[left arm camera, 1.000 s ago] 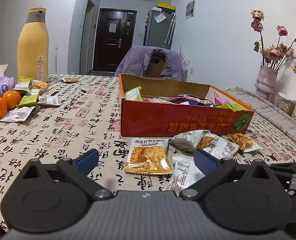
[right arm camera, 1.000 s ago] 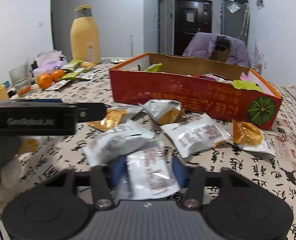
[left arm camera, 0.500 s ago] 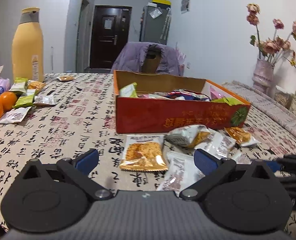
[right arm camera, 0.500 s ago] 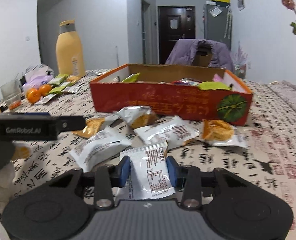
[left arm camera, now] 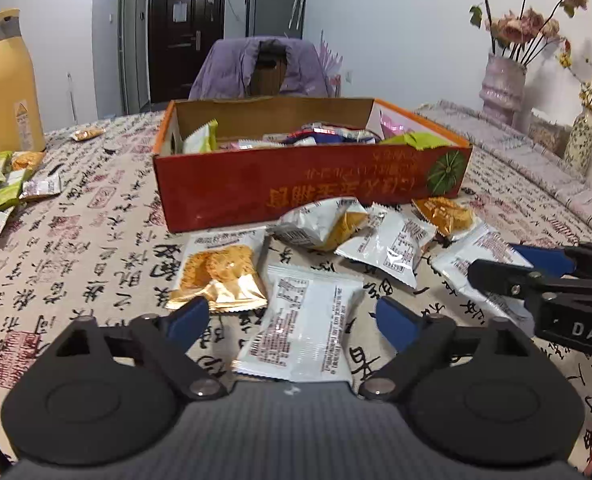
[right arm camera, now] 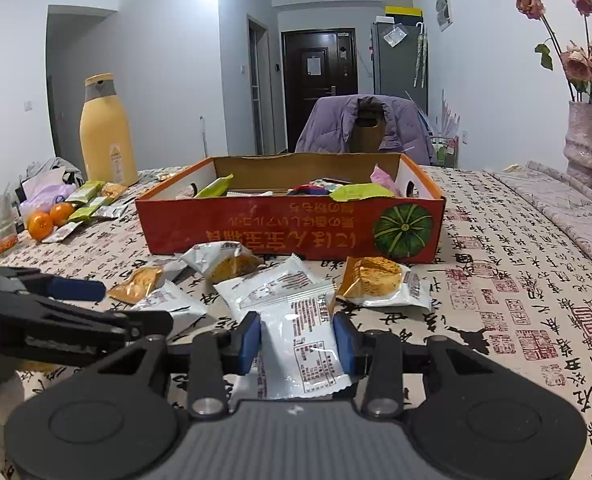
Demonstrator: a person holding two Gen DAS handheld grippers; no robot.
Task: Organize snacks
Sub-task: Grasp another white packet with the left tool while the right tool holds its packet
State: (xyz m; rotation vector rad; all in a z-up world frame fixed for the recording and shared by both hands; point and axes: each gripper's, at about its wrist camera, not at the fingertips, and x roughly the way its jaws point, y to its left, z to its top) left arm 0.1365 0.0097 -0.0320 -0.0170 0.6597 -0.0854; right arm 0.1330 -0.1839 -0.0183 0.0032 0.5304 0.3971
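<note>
The left gripper [left arm camera: 291,316] has advanced, its closing jaws straddling a white packet [left arm camera: 302,328] lengthwise; the right gripper [right arm camera: 298,338] pinches another packet [right arm camera: 304,344].

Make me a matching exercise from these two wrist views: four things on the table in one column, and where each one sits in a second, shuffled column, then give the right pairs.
Things:
1. white snack packet
2. yellow bottle
3. oranges
4. green wrapper

Places:
A. standing upright at the far left of the table
B. lying in the orange cardboard box, at its near rim
C. clamped between the right gripper pads
D. on the tablecloth at the left, by the small green packets

Pairs: 1-C, 2-A, 3-D, 4-B
</note>
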